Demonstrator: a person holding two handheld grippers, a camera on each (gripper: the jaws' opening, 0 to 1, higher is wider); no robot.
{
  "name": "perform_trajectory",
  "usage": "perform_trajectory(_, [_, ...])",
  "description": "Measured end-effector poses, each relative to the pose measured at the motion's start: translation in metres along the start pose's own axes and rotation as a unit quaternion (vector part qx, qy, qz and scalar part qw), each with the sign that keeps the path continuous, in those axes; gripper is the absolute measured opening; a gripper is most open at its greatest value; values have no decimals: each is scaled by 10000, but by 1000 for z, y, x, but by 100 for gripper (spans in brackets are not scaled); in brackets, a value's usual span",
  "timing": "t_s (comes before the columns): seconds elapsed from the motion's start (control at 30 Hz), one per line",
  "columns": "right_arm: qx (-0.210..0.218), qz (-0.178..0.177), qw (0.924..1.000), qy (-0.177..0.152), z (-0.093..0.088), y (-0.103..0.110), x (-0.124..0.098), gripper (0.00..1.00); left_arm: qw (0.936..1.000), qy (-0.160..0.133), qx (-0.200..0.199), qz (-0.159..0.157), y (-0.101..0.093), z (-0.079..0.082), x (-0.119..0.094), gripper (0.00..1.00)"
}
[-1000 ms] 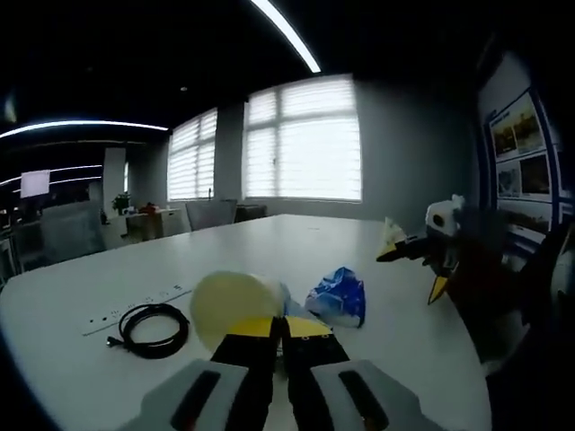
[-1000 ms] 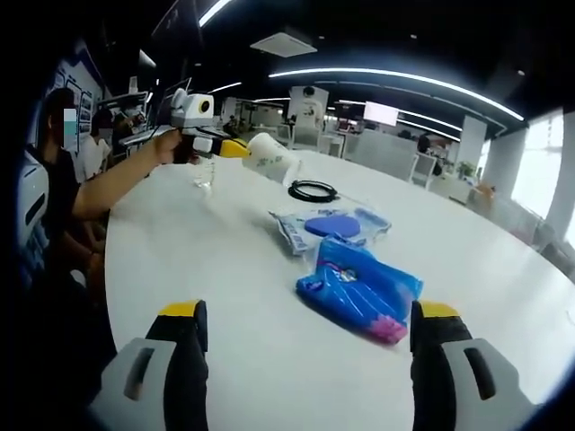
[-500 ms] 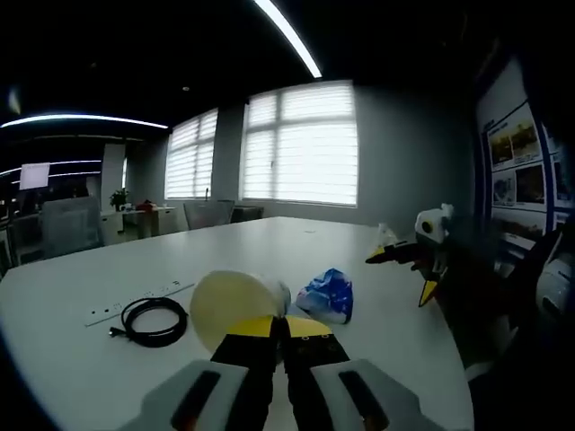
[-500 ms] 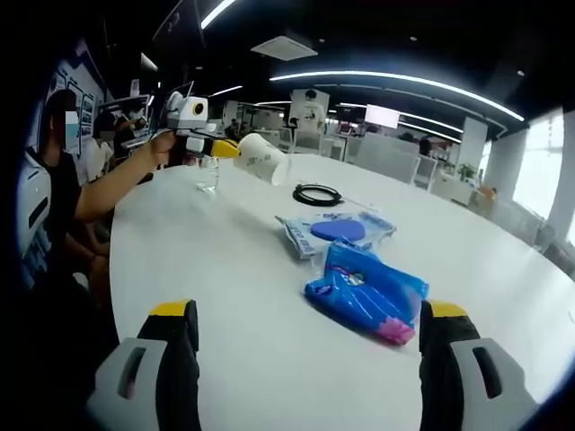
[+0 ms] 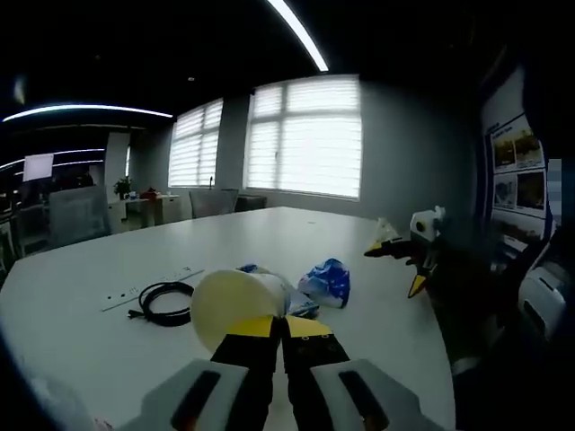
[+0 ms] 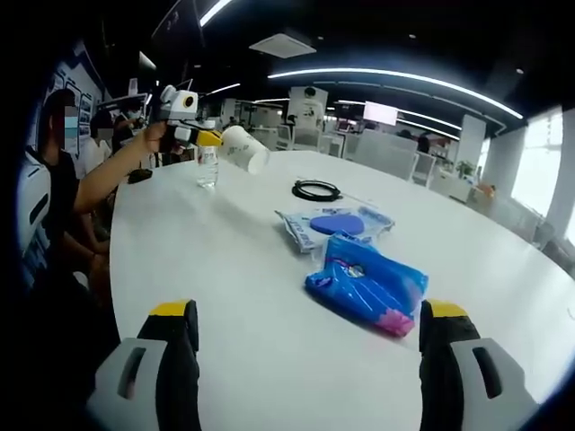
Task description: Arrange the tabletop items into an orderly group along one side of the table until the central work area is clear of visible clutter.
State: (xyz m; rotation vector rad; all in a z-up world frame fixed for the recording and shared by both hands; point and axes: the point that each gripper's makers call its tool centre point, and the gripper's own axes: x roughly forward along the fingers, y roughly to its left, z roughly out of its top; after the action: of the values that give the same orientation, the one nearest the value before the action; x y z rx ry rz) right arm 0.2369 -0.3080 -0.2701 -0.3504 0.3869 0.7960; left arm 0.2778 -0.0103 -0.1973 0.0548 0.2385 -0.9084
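The left tongs sit with their yellow-tipped jaws together, clamped on the rim of a white paper cup that lies tipped on its side and is held in the air above the white bench. In the right gripper view the same left tongs appear at the far left, raised in a person's hand, with the cup sticking out sideways from the jaws over the bench. Just below and beside them a small clear bottle stands upright on the bench.

The right tongs have their jaws set wide apart, holding nothing, and hover low over the near bench edge. In the left gripper view they show at the right (yellow tips spread), above the bench edge.

Between the right tongs' jaws, further on, lies a crumpled blue packet with a pink corner. Touching or just behind it is a flat clear bag with a blue oval inside. Well beyond that rests a coiled black cable. In the left gripper view the blue packet lies right of the cup, and the cable lies left of it, beside a flush socket strip in the bench.
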Motion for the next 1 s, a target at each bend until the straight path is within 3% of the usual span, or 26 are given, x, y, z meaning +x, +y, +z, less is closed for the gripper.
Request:
perform_trajectory(0.3, [61, -83, 9999, -72, -1, -1, -2, 100, 9997, 211, 58, 94, 6, -8, -16, 0])
perform_trajectory(0.6, [78, -53, 10000, -13, -8, 3, -2, 100, 9964, 782, 291, 147, 9, -19, -34, 0])
perform_trajectory(1.0, [71, 22, 10000, -3, -10, 8, 1, 100, 9863, 1504, 652, 181, 16, -31, -46, 0])
